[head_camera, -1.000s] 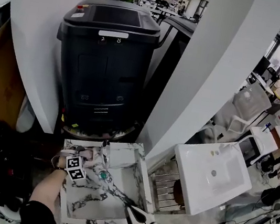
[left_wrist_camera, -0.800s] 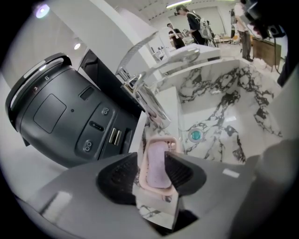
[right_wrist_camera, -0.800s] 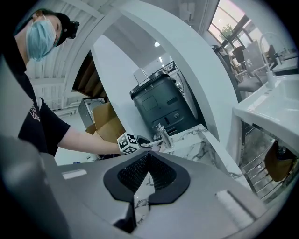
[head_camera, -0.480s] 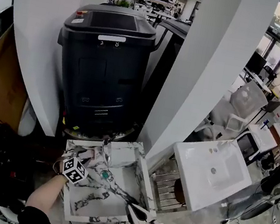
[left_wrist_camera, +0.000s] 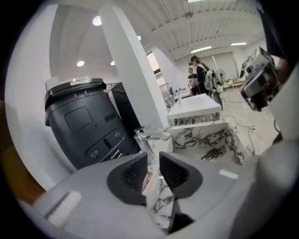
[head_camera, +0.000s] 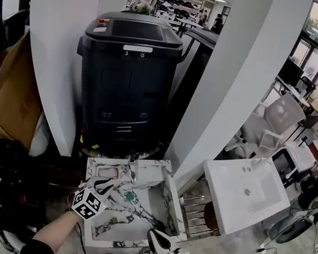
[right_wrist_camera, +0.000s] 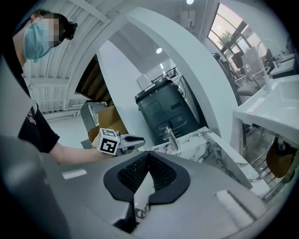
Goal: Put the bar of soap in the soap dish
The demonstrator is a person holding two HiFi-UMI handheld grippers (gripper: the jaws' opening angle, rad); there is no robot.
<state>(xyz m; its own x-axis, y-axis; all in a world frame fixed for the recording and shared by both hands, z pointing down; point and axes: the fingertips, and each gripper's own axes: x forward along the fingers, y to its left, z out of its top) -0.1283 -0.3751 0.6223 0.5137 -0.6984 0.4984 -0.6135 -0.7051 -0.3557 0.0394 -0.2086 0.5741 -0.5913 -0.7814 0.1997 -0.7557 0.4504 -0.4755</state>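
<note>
A marble-patterned sink [head_camera: 150,212] with a chrome faucet [head_camera: 132,172] fills the bottom of the head view. At its back left corner sits the soap dish [head_camera: 109,171] with a pinkish bar in it. My left gripper [head_camera: 103,184] hovers just in front of the dish, apart from it. Its jaws are closing with nothing gripped. In the left gripper view [left_wrist_camera: 153,156] only the faucet [left_wrist_camera: 149,137] and a pinkish patch [left_wrist_camera: 148,183] show through the gap. My right gripper [head_camera: 153,234] waits shut at the sink's front edge, its pads meeting [right_wrist_camera: 148,156].
A tall black bin [head_camera: 125,75] stands behind the sink between white pillars [head_camera: 232,87]. A white basin [head_camera: 244,195] and a metal rack [head_camera: 194,207] are to the right. Cardboard [head_camera: 7,98] and dark clutter lie to the left.
My left gripper has drawn back and up from the soap dish, and its jaws have narrowed. The pinkish bar stays in the dish. The right gripper has barely shifted.
</note>
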